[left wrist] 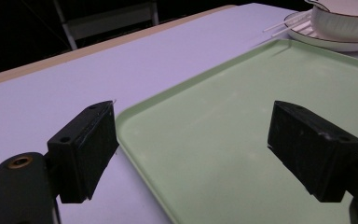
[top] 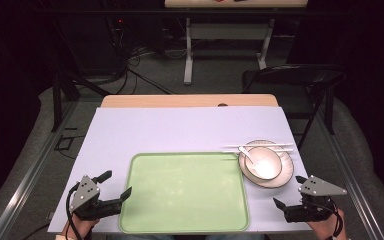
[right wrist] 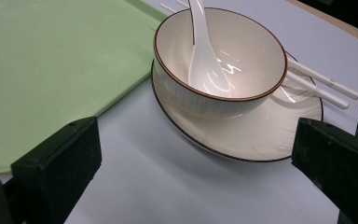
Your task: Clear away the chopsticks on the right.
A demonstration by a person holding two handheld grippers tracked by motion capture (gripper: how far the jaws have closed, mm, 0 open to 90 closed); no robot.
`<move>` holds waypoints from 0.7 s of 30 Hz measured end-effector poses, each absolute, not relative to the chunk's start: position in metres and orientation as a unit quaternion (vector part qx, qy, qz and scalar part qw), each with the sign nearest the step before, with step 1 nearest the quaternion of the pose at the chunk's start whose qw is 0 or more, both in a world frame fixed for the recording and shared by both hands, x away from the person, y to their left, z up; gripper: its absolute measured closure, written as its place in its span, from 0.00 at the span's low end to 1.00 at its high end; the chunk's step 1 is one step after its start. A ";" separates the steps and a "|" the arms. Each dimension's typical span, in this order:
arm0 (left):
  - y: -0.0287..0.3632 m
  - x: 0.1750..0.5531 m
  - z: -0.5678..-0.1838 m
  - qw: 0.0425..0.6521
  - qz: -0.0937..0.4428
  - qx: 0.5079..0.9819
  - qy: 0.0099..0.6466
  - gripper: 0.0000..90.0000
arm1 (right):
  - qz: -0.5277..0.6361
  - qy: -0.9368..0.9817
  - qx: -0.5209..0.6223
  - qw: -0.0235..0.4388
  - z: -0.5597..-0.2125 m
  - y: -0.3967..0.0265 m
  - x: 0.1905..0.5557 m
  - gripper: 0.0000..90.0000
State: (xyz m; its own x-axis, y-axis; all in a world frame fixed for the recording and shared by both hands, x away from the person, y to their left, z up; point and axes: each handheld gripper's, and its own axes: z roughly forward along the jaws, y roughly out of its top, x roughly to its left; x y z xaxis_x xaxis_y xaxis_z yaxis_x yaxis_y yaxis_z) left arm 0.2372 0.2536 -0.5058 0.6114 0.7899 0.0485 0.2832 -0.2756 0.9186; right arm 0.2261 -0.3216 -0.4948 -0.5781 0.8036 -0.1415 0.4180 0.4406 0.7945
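Note:
A pale green tray [top: 185,220] lies flat at the table's near middle, also seen in the left gripper view [left wrist: 242,140] and the right gripper view [right wrist: 37,70]. Right of it a white bowl [top: 263,163] with a dark rim sits on a plate [top: 285,175]. A white spoon [right wrist: 205,65] leans inside the bowl [right wrist: 242,70]. White chopsticks [top: 260,147] rest across the plate's far edge. My left gripper [top: 115,185] is open at the tray's near left corner, one jaw over the tray. My right gripper [top: 290,192] is open, just short of the plate [right wrist: 261,135].
A pale lilac sheet [top: 180,130] covers the table, with a wooden strip [top: 190,101] bare at the far edge. A dark folding chair [top: 295,80] stands beyond the far right corner. Another table's legs [top: 187,50] and cables on the floor lie farther back.

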 end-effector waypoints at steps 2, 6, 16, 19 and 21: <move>0.253 0.237 -0.506 0.485 0.260 0.756 0.355 0.17 | 0.369 0.809 0.378 0.259 -0.495 -0.322 0.226 0.00; 0.253 0.237 -0.506 0.487 0.260 0.755 0.355 0.17 | 0.367 0.809 0.377 0.262 -0.495 -0.322 0.225 0.00; 0.254 0.237 -0.506 0.487 0.261 0.753 0.357 0.17 | 0.349 0.817 0.376 0.263 -0.491 -0.325 0.230 0.00; 0.254 0.237 -0.506 0.488 0.260 0.753 0.358 0.17 | 0.346 0.819 0.377 0.260 -0.490 -0.326 0.232 0.00; 0.255 0.237 -0.506 0.488 0.260 0.752 0.359 0.17 | 0.345 0.820 0.380 0.253 -0.488 -0.328 0.235 0.00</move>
State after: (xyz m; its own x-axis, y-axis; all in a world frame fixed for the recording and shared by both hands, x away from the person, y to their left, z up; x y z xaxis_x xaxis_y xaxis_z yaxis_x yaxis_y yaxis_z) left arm 0.2374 0.2545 -0.5059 0.6073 0.7934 0.0414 0.2860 -0.2670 0.9203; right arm 0.2346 -0.3276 -0.4884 -0.5832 0.7977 -0.1534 0.4484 0.4736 0.7581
